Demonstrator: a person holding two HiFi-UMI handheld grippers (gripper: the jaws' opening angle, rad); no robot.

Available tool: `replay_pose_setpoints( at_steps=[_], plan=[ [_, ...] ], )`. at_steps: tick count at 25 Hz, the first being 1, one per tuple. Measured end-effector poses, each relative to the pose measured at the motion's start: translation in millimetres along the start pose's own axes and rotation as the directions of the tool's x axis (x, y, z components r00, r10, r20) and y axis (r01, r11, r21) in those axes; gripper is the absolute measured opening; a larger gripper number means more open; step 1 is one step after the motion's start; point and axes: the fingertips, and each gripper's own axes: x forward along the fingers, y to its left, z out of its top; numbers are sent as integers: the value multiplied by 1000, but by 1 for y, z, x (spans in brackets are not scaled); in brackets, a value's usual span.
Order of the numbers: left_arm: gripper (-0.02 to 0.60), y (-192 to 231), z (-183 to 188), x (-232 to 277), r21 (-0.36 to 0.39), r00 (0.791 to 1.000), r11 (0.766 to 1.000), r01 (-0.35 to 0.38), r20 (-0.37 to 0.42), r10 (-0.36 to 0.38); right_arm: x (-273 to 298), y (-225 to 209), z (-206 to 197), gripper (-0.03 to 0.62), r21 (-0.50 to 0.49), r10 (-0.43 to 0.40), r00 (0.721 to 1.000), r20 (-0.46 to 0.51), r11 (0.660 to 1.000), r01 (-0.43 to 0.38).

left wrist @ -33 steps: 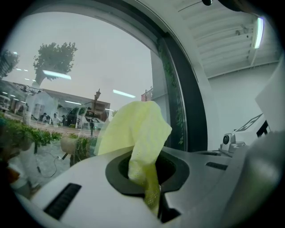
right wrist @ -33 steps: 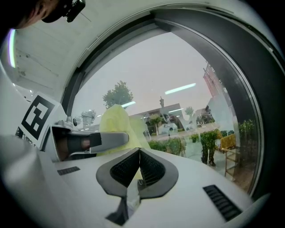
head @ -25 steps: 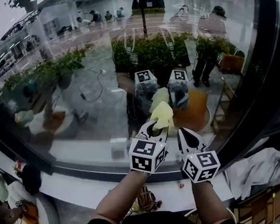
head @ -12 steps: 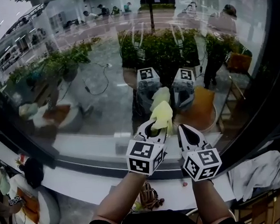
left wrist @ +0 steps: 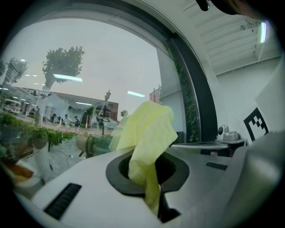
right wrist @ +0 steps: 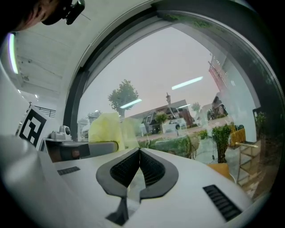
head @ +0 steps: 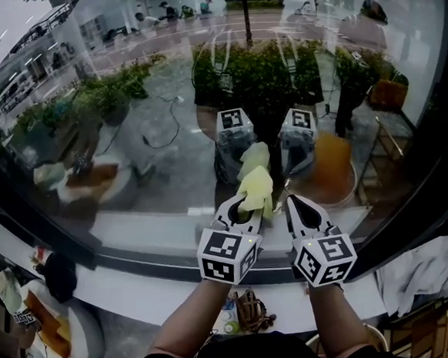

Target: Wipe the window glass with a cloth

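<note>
My left gripper [head: 246, 208] is shut on a pale yellow cloth [head: 256, 189], which bunches up out of the jaws against the window glass [head: 151, 141]. In the left gripper view the cloth [left wrist: 147, 131] fills the jaw opening of that gripper [left wrist: 150, 171], with the glass [left wrist: 67, 107] right behind it. My right gripper [head: 294, 204] stands just to the right, shut with nothing in it. Its own view shows my right gripper [right wrist: 139, 156] with jaws pressed together, the cloth [right wrist: 104, 129] to their left and the glass [right wrist: 178, 98] ahead. Both grippers are mirrored in the pane.
A dark window frame [head: 435, 158] curves down the right side and along the bottom. Below it runs a white sill [head: 141, 297]. A white cloth heap [head: 428, 270] lies at the lower right, and bags and clothes [head: 54, 280] at the lower left.
Both grippers and the cloth have drifted slightly lower along the glass. The left grip on the cloth is the same and the right gripper stays shut.
</note>
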Motion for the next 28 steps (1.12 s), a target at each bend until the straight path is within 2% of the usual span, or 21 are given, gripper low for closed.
replay_pose_setpoints(
  at_steps=[5,19,24,28],
  plan=[
    [23,-4,2,0,9,1000,1000,26,4,-26,4,1,4,27,-16,-2,1000,-6,1000,2],
    [23,3,-3,2,-18,1000,1000,-6,6,6,0,-12,10,27,-32,9,1000,-20,999,-9],
    [23,65,6,-48,-22,1000,1000,-18,17,18,30,60,14,27,-54,22,1000,-20,998,-23],
    [23,82,15,-73,-19,999,999,-28,22,28,34,89,19,26,-60,30,999,-19,998,-31]
  ],
)
